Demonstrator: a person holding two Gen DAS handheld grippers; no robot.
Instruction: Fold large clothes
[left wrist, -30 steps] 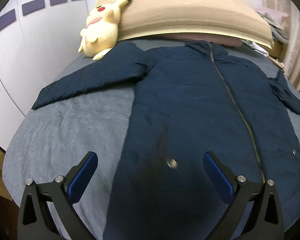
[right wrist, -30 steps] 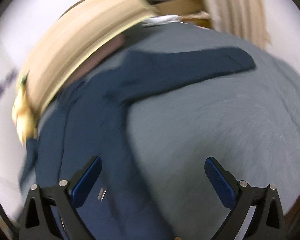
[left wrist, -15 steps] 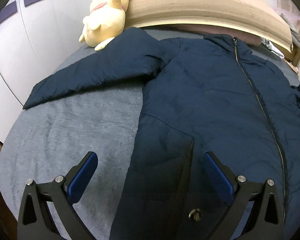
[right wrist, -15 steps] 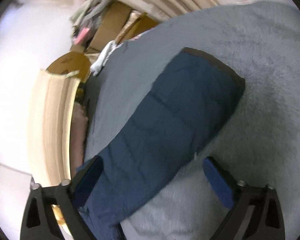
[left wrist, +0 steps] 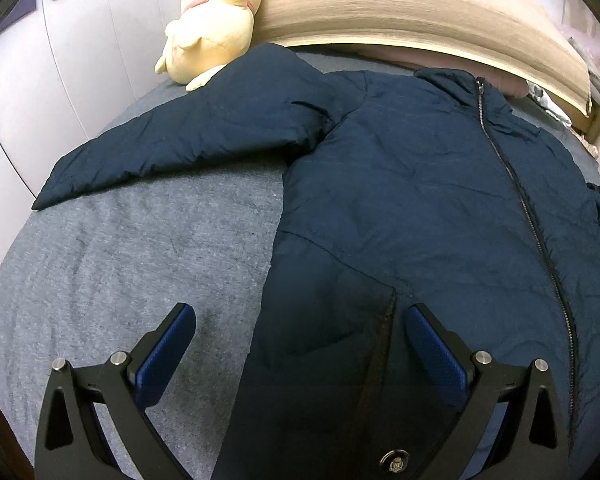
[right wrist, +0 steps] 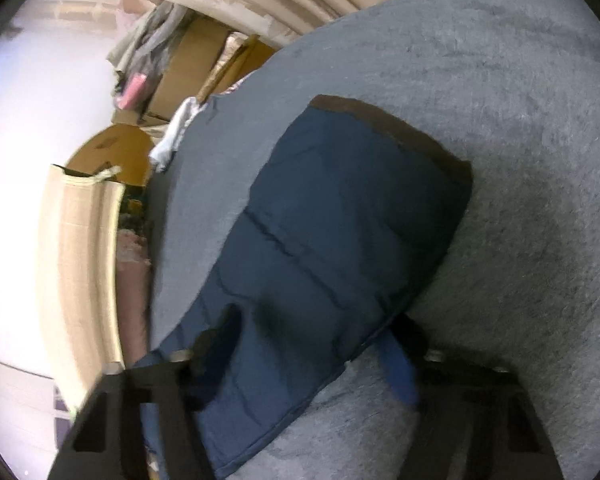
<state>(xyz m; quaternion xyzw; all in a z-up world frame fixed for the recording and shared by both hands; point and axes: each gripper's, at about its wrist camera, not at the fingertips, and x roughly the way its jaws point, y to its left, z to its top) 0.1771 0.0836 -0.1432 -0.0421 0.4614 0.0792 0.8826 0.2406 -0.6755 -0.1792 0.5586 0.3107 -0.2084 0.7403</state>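
A dark navy padded jacket lies front up on a grey bedspread, zip closed, collar toward the headboard. Its left sleeve stretches out to the left. My left gripper is open, low over the jacket's left side edge near a pocket seam, holding nothing. In the right wrist view the other sleeve lies flat with its dark cuff pointing away. My right gripper is open with the sleeve between its fingers; the view is blurred and tilted.
A yellow plush toy leans against the tan headboard by the left shoulder. White wardrobe doors stand to the left. Cardboard boxes and loose clothes sit beyond the bed on the right side.
My left gripper has moved forward and down over the jacket's left edge. My right gripper swung to the right sleeve and came down around it.
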